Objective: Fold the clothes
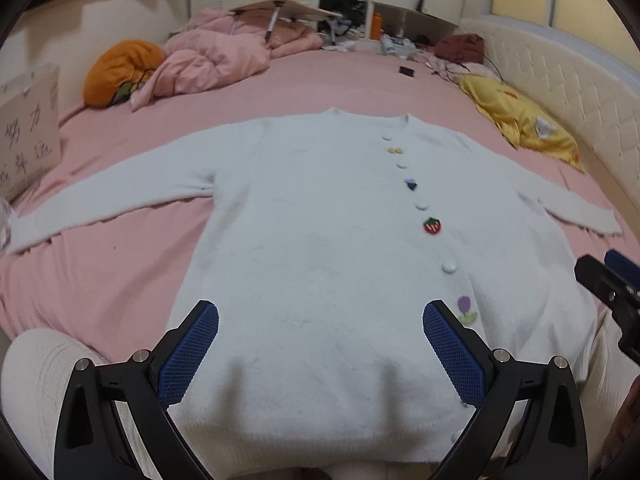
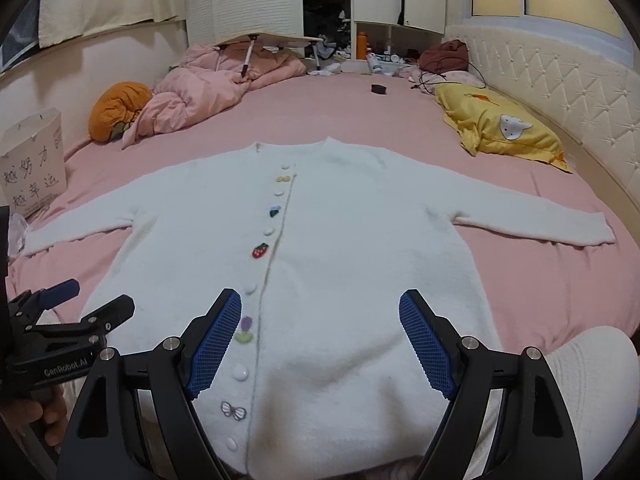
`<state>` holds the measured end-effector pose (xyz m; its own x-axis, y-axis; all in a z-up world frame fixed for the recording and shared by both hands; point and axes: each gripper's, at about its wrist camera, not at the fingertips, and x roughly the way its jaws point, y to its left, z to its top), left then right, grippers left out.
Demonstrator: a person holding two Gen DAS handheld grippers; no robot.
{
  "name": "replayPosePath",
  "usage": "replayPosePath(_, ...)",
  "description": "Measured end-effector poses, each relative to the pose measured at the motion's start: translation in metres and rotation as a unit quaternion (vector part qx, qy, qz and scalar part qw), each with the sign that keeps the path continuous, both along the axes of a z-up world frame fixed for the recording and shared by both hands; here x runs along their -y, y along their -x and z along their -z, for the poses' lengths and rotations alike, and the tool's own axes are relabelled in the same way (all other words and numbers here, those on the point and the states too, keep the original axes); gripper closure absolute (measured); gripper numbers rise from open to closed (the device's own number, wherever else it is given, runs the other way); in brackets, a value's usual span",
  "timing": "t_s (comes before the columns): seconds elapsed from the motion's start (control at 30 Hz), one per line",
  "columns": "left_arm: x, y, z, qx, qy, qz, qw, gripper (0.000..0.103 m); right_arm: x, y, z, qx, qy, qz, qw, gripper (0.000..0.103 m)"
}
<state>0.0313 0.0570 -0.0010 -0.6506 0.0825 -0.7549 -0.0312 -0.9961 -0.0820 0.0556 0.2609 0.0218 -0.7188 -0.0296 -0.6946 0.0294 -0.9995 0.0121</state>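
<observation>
A white fluffy cardigan (image 1: 320,208) (image 2: 352,240) lies flat on the pink bed, front up, both sleeves spread wide. White buttons and small patches (strawberry (image 1: 432,225), tulip, butterfly) run down its front. My left gripper (image 1: 320,320) hovers open above the cardigan's lower left half, nothing between its blue pads. Over the lower right half, just right of the button line, my right gripper (image 2: 320,312) hangs open and holds nothing. Each gripper shows at the edge of the other's view: the right gripper (image 1: 612,280) and the left gripper (image 2: 80,300).
A pink bedsheet (image 1: 132,280) covers the bed. A crumpled pink duvet (image 1: 216,60), an orange cushion (image 1: 120,70) and a folding tray table lie at the far left. A yellow pillow (image 2: 500,128) and padded headboard are right. A paper bag (image 2: 34,164) stands left. White-clad knees frame the near edge.
</observation>
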Motion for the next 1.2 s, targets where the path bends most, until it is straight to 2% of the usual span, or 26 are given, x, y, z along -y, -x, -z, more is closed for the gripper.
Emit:
replayPosePath(0.07,0.007,0.003,0.000,0.000,-0.016,-0.010,0.9998,0.000,0.002,0.002,0.002,-0.002,0.003,-0.005,1.000,0.022)
replayPosePath(0.13,0.021,0.007,0.001,0.000,-0.049,-0.025,0.9985,0.000,0.004,0.006,0.007,0.004,0.005,-0.013,1.000,0.022)
replayPosePath(0.23,0.054,0.018,0.001,0.003,-0.117,-0.057,0.9914,0.000,0.005,0.011,0.015,0.017,0.010,-0.021,1.000,0.022)
replayPosePath(0.37,0.123,0.039,-0.007,-0.006,-0.171,-0.114,0.9786,0.000,0.006,0.018,0.027,0.038,0.019,-0.027,0.999,0.022)
replayPosePath(0.43,0.176,0.047,-0.014,-0.029,-0.192,-0.163,0.9673,0.000,0.006,0.021,0.031,0.048,0.020,-0.026,0.998,0.022)
replayPosePath(0.47,0.203,0.049,-0.016,-0.039,-0.208,-0.188,0.9591,0.000,0.006,0.023,0.033,0.052,0.019,-0.024,0.998,0.022)
replayPosePath(0.53,0.262,0.051,-0.016,-0.046,-0.250,-0.241,0.9365,0.000,0.006,0.025,0.035,0.057,0.021,-0.022,0.998,0.022)
replayPosePath(0.6,0.319,0.048,-0.005,-0.045,-0.293,-0.288,0.9103,0.000,0.006,0.028,0.039,0.065,0.020,-0.018,0.998,0.022)
replayPosePath(0.7,0.382,0.042,0.024,-0.038,-0.357,-0.328,0.8739,0.000,0.006,0.032,0.044,0.079,0.018,-0.014,0.997,0.022)
replayPosePath(0.73,0.397,0.041,0.034,-0.038,-0.378,-0.335,0.8621,0.000,0.006,0.033,0.045,0.081,0.017,-0.013,0.996,0.022)
replayPosePath(0.77,0.412,0.039,0.048,-0.038,-0.405,-0.343,0.8467,0.000,0.007,0.034,0.045,0.082,0.016,-0.012,0.996,0.022)
replayPosePath(0.87,0.435,0.037,0.077,-0.044,-0.459,-0.361,0.8104,0.001,0.007,0.034,0.047,0.088,0.009,-0.012,0.996,0.022)
replayPosePath(0.97,0.447,0.041,0.100,-0.062,-0.491,-0.382,0.7804,0.001,0.009,0.035,0.048,0.095,0.004,-0.012,0.995,0.022)
replayPosePath(1.07,0.459,0.050,0.105,-0.082,-0.496,-0.399,0.7669,0.001,0.009,0.037,0.050,0.102,-0.002,-0.012,0.995,0.022)
replayPosePath(1.13,0.469,0.061,0.102,-0.095,-0.487,-0.406,0.7669,0.001,0.010,0.037,0.052,0.106,-0.006,-0.013,0.994,0.022)
replayPosePath(1.2,0.480,0.078,0.099,-0.091,-0.477,-0.408,0.7734,0.001,0.011,0.037,0.053,0.108,-0.009,-0.013,0.994,0.022)
